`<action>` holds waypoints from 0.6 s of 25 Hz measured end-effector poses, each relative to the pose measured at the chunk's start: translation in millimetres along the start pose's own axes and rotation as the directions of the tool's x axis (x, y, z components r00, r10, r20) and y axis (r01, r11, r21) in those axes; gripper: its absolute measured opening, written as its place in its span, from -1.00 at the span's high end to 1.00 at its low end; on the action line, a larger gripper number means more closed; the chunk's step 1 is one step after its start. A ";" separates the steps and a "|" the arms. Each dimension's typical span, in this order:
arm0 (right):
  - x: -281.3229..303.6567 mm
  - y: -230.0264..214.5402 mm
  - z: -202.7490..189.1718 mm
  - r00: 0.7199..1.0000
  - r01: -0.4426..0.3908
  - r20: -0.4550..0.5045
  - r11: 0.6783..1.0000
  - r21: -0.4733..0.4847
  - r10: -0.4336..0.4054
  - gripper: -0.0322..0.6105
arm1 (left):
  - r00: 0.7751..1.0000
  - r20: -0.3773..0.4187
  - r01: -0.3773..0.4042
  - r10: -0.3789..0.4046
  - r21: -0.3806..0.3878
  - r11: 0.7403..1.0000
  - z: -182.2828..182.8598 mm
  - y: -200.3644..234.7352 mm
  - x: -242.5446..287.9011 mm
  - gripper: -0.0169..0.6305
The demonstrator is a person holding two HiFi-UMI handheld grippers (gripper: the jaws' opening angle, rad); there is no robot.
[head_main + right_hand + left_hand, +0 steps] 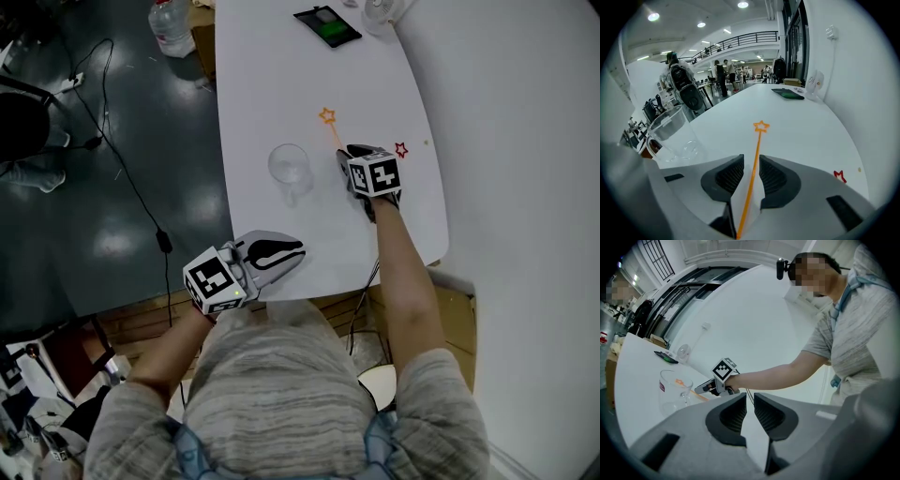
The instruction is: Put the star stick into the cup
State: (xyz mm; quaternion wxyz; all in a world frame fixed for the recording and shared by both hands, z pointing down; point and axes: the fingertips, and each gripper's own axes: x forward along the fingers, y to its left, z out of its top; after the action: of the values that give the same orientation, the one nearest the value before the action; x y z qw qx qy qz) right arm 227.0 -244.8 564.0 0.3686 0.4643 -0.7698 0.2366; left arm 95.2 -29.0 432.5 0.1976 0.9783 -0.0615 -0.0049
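Note:
An orange star stick [327, 117] lies flat on the white table [272, 84], its star end pointing away from me. My right gripper [345, 153] rests over the stick's near end. In the right gripper view the stick [759, 133] runs up the gap of that gripper [751, 159], whose jaws stand a little apart on either side of it, open. The clear glass cup [289, 165] stands upright just left of that gripper. My left gripper [301, 251] hovers at the table's near edge, narrowly open and holding nothing [750, 397]. The cup [675, 390] shows beyond it.
A small red star [401, 149] lies right of the right gripper. At the far end are a dark phone [327, 25] and a white round device [378, 14]. On the floor to the left are a water bottle [171, 26] and cables [122, 169].

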 end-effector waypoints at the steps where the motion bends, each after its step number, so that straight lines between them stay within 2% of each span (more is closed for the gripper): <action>1: 2.4 -0.7 0.1 1.000 -0.002 -0.003 1.000 0.000 0.002 0.65 | 1.000 -0.001 -0.001 0.001 -0.002 1.000 -0.3 0.9 0.2 0.77; 11: 15.8 -11.5 0.3 0.998 0.029 -0.060 0.999 -0.017 -0.030 0.65 | 1.000 -0.018 -0.012 0.012 -0.006 1.000 -5.1 1.3 -2.0 0.77; 15: 19.4 -13.8 -4.6 0.997 0.017 -0.078 1.000 -0.007 -0.018 0.65 | 1.000 -0.028 -0.015 0.015 -0.006 1.000 -9.3 0.8 -3.7 0.77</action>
State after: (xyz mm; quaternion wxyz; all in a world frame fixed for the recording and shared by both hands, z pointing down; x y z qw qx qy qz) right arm 235.1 -258.4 582.5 0.4019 0.4603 -0.7514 0.2490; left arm 91.8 -25.7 441.3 0.2015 0.9772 -0.0661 0.0098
